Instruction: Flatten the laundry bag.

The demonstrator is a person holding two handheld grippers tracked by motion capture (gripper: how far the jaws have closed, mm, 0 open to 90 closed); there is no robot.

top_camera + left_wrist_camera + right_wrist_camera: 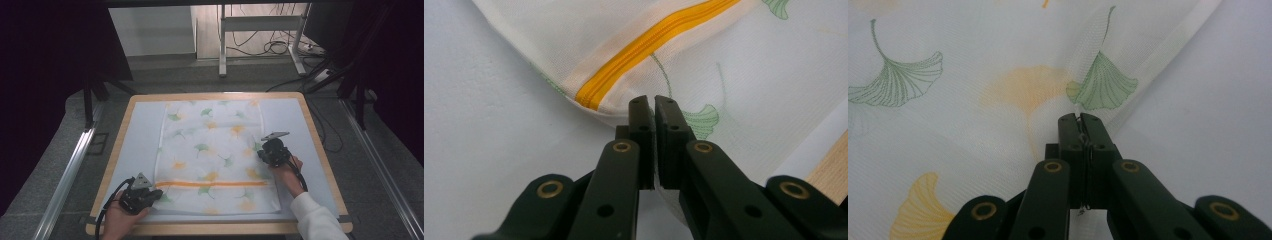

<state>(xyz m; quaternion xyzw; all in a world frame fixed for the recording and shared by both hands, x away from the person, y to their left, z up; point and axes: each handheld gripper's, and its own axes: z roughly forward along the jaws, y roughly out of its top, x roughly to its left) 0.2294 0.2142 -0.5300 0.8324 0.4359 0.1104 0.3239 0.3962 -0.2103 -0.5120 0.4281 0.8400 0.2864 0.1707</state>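
The left gripper (654, 107) pinches the near left edge of a white mesh laundry bag printed with green and yellow ginkgo leaves (215, 150), just below its orange zipper (644, 47). The right gripper (1080, 120) is clamped on the bag's right edge. The bag lies flat on the pale blue mat (142, 130) covering the wooden table (320, 145).

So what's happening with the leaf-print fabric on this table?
A person works a white mesh zip bag printed with green and yellow ginkgo leaves, lying flat on the pale-covered wooden table. The left hand-held gripper is shut on the bag's near-left corner, beside the end of the orange zipper. The right hand-held gripper is pinched shut on the fabric at the bag's right edge.
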